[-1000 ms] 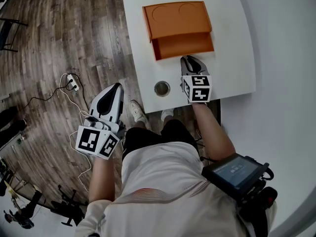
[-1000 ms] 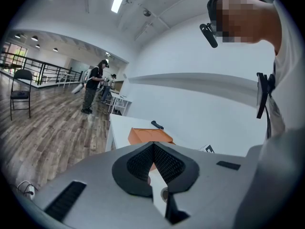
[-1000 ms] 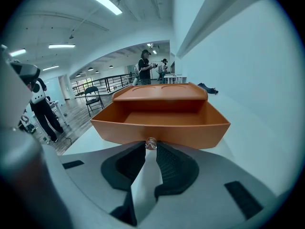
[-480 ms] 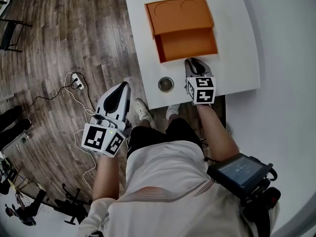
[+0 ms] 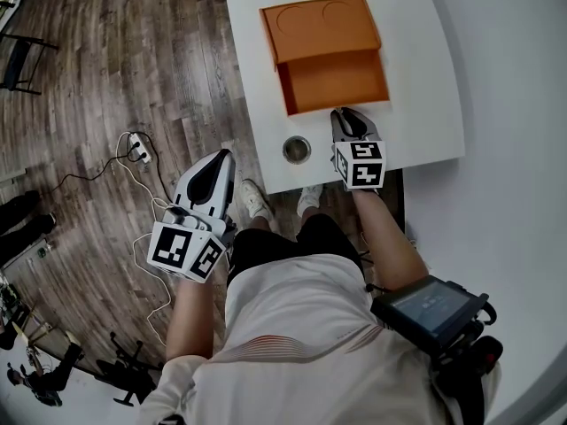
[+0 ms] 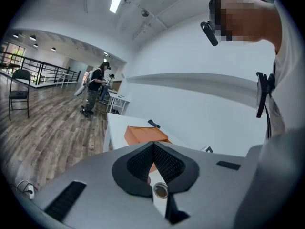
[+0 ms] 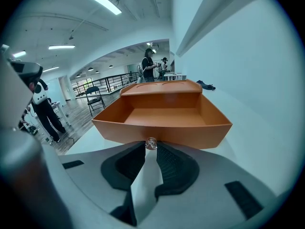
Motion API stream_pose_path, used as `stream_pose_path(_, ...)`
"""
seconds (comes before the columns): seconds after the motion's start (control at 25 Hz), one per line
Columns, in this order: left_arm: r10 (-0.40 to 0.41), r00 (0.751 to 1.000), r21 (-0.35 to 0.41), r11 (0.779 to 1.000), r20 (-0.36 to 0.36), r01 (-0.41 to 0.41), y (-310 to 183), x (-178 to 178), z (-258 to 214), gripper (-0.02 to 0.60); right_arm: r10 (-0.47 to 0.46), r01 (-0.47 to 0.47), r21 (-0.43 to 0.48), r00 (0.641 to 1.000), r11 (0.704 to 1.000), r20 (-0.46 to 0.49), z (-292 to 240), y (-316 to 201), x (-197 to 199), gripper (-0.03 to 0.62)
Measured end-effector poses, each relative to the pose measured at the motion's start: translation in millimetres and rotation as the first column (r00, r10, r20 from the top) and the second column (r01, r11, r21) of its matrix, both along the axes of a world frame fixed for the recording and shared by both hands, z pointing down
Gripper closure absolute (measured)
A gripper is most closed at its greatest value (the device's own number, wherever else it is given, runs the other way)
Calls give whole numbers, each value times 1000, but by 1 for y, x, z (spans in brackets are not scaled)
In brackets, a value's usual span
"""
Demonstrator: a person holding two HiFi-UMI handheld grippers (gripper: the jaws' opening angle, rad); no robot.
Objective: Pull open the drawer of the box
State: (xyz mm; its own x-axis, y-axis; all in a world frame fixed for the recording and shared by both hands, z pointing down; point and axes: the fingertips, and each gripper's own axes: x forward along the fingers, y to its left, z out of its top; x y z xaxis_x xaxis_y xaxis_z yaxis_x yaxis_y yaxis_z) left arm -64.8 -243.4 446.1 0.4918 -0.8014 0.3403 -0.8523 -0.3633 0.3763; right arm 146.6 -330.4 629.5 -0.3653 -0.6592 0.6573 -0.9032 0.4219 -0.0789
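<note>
Our right tool (image 5: 342,113) pinches the small knob (image 7: 151,143) of the orange drawer (image 5: 335,82), which stands open from its box (image 5: 319,27) at the counter's (image 5: 430,96) 12 o'clock. Our left tool (image 5: 220,156), closed and empty, hangs at 8 o'clock.

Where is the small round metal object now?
In the head view, the small round metal object sits near the white table's front edge, left of the right gripper, in front of the open orange drawer.

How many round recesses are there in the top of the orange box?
2. Both sit on top of the orange box, by its far edge: left recess, right recess. The whole top shows, so none is hidden.
</note>
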Motion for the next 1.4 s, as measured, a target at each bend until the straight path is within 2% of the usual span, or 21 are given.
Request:
stream_pose_path(0.12, 4, 1000, 0, 1000, -2, -4, 3, -1, -2, 572, 1, 0, -11, 1000, 1000, 31, 0, 1, -1, 504)
stream_pose_path(0.2, 3, 1000, 0, 1000, -4, -3, 8, -2, -4, 572, 12, -11, -15, 999, 1000, 47, -1, 5, 1, 440)
stream_pose_path(0.32, 8, 1000, 11, 1000, -8, -7, 11, -1, -7, 572, 22, -22, 2, 998, 1000, 52, -10, 12, 7, 422)
stream_pose_path(0.56, 59, 998, 81, 995, -14, -57, 8, -4, -35, 572, 59, -78, 167, 992, 983, 112, -84, 15, 16, 422)
stream_pose_path(0.72, 106, 994, 146, 984, -15, -103, 14, -15, -61, 572, 58, -100, 277, 986, 956, 156, -143, 28, 4, 424)
stream_pose_path(0.84, 148, 989, 198, 970, -21, -141, 29, -34, -82, 572, 36, -114, 361, 976, 926, 215, -188, 54, -21, 424)
stream_pose_path(1.08, 188, 982, 263, 948, -19, -177, 22, -40, -101, 572, -7, -121, 477, 966, 871, 257, -242, 76, -33, 512)
stream_pose_path(1.28, 163, 986, 274, 951, -38, -146, 26, -47, -103, 572, -45, -119, 540, 959, 833, 280, -276, 87, -38, 588)
stream_pose_path(1.4, 157, 987, 279, 950, -45, -138, 34, -47, -103, 572, -69, -115, 568, 954, 815, 292, -292, 94, -41, 588)
